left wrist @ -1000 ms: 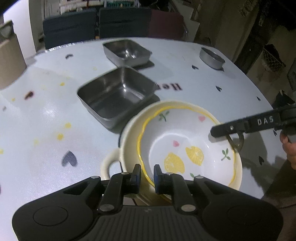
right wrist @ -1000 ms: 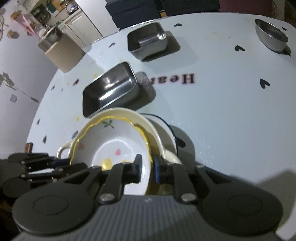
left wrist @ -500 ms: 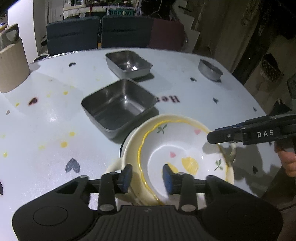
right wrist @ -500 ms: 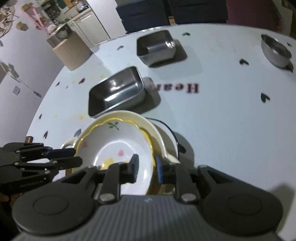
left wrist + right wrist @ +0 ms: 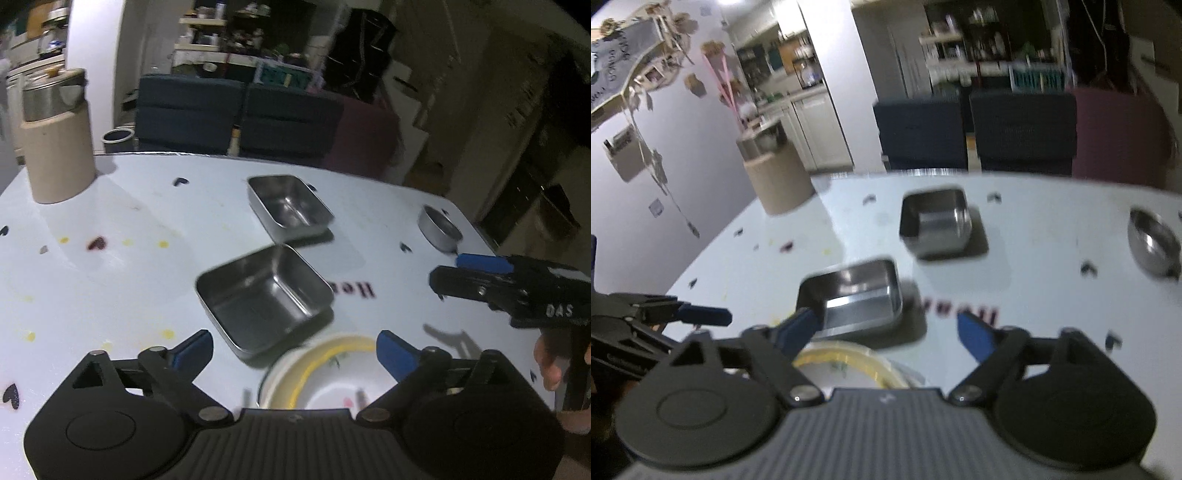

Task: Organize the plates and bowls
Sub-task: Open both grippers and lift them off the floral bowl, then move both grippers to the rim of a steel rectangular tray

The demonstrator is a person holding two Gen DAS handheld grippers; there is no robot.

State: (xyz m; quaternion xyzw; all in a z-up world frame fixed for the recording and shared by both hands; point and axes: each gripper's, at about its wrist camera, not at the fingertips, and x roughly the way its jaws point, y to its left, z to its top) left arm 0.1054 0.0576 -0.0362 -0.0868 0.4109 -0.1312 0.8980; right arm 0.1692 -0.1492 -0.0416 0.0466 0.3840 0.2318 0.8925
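As both jaws open, left claw empty, right claw empty

A tall beige cylindrical canister stands at ten o'clock on the white heart-printed round table; dark blue chairs line twelve o'clock.

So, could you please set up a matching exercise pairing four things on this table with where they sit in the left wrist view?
Things:
1. floral bowl
2. larger steel tray
3. round steel bowl
4. beige cylinder

Places:
A. far left
B. far right, near the table edge
C. middle of the table
D. nearest, between the left tool's spread fingers

Pairs: 1-D, 2-C, 3-B, 4-A
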